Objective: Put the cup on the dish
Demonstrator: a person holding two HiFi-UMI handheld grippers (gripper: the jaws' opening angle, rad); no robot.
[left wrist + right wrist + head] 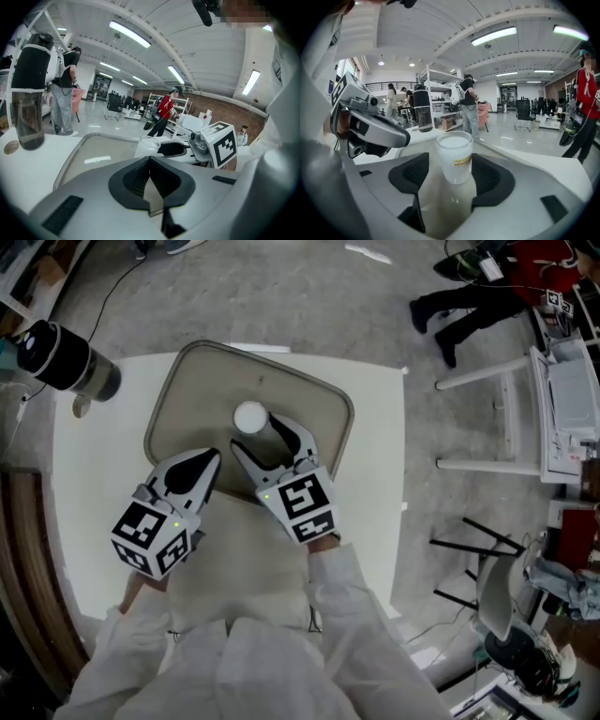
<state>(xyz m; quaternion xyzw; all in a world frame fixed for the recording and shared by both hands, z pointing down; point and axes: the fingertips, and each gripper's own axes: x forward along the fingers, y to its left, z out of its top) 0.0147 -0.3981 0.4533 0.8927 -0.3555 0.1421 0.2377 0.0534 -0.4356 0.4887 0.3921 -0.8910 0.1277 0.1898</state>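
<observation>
A white frosted cup (pixel 250 416) with a yellow label stands upright on the beige dish (pixel 187 390), a rounded tray on the white table. My right gripper (pixel 255 433) is open, and the cup (pixel 453 157) sits between its fingertips with a small gap on the left side. My left gripper (pixel 212 459) is shut and empty, its tip over the tray's near edge, just left of the right one. From the left gripper (pixel 150 159) view, the cup (pixel 147 145) and the right gripper show ahead on the tray (pixel 93 154).
A tall black and clear bottle (pixel 61 357) stands at the table's far left corner, with a small round cap (pixel 80 409) beside it. A white rack (pixel 525 418) and a chair (pixel 497 596) stand right of the table (pixel 94 521). People stand in the room behind.
</observation>
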